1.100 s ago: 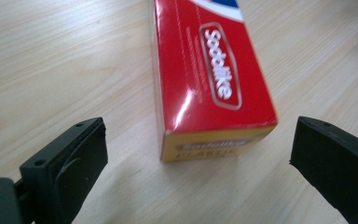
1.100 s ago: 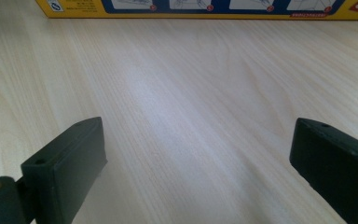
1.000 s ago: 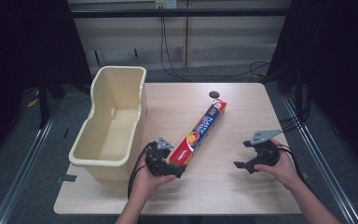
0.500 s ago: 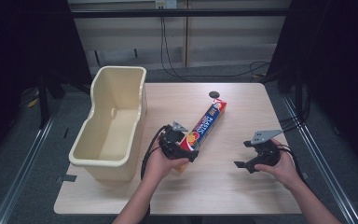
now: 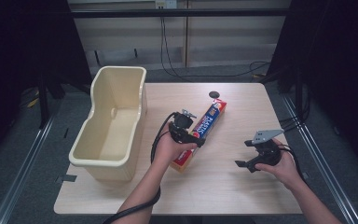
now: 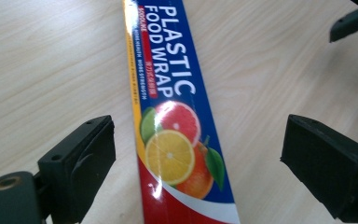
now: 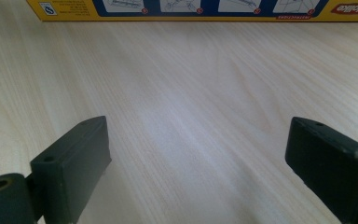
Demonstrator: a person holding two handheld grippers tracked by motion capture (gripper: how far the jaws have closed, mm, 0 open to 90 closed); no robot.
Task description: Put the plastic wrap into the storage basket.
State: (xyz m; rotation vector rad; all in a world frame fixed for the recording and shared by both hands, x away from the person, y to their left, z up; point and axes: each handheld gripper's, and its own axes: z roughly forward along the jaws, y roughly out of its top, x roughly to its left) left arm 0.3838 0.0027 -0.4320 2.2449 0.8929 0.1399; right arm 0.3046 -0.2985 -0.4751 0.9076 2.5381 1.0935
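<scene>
A long, narrow cardboard box of plastic food wrap [image 5: 200, 135] lies flat on the pale wooden counter [image 5: 223, 191], slanting from the middle of the counter toward the far side. Its top face is glossy blue with big white letters "PLASTIC FOOD WRAP", a small red label with writing too small to read, and a picture of cut citrus fruits with green leaves; one long edge is yellow. In the right tool view, the yellow side face [image 7: 200, 9] shows small drawings of instructions and a red brand mark, seen upside down, which I cannot read with certainty.

The left tool [image 5: 191, 135] is over the middle of the box. Its jaws have just been closing a little, but they stand wide, one on each side of the box [image 6: 177, 140], and the matte black pads [image 6: 81, 165] do not touch it. The box is between them, resting on the counter.

The right tool [image 5: 249, 163] is near the right side of the counter, apart from the box, low over the bare wood grain. Its jaws are wide and hold nothing.

Left of the box stands a tall cream plastic bin [image 5: 107, 135] with smooth walls and rounded corners. A small black round object [image 5: 214, 94] lies just beyond the far end of the box.
</scene>
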